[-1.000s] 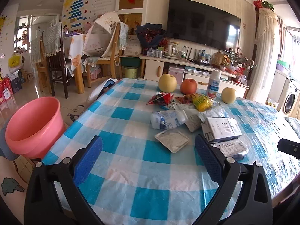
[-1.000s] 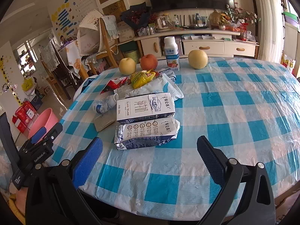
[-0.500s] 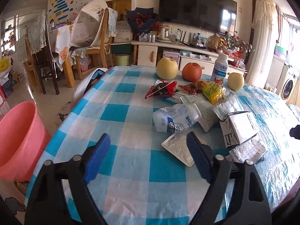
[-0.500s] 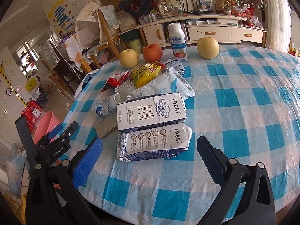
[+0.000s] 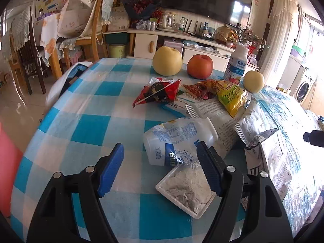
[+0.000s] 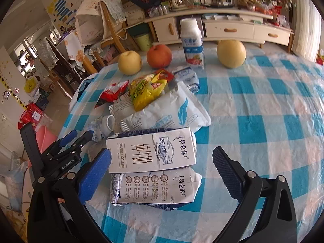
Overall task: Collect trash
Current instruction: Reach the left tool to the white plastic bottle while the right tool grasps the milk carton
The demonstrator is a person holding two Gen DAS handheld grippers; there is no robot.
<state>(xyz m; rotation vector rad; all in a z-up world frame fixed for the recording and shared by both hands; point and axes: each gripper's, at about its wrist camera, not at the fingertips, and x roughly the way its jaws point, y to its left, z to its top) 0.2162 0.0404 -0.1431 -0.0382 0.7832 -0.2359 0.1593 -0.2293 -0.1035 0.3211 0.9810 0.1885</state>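
Trash pile on a blue-checked table, both grippers spread wide.

The left gripper (image 5: 160, 166) hangs with jaws apart before a crumpled white plastic bottle (image 5: 178, 141) lying on its side, a shallow white tray (image 5: 186, 190) just beside it. The right gripper (image 6: 162, 170), likewise spread and empty, faces a dented milk carton (image 6: 151, 149) resting above a flattened second carton (image 6: 156, 186).

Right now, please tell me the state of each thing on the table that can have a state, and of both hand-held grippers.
Left hand-held gripper: open, around the plastic bottle's end.
Right hand-held gripper: open, holding nothing.
Plastic bottle: lying on its side, crumpled.
Milk carton: lying flat, top torn open.
Yogurt bottle: upright, capped.
Yellow snack bag: crumpled, on the white pouch.
Small tray: flat, foil crinkled.
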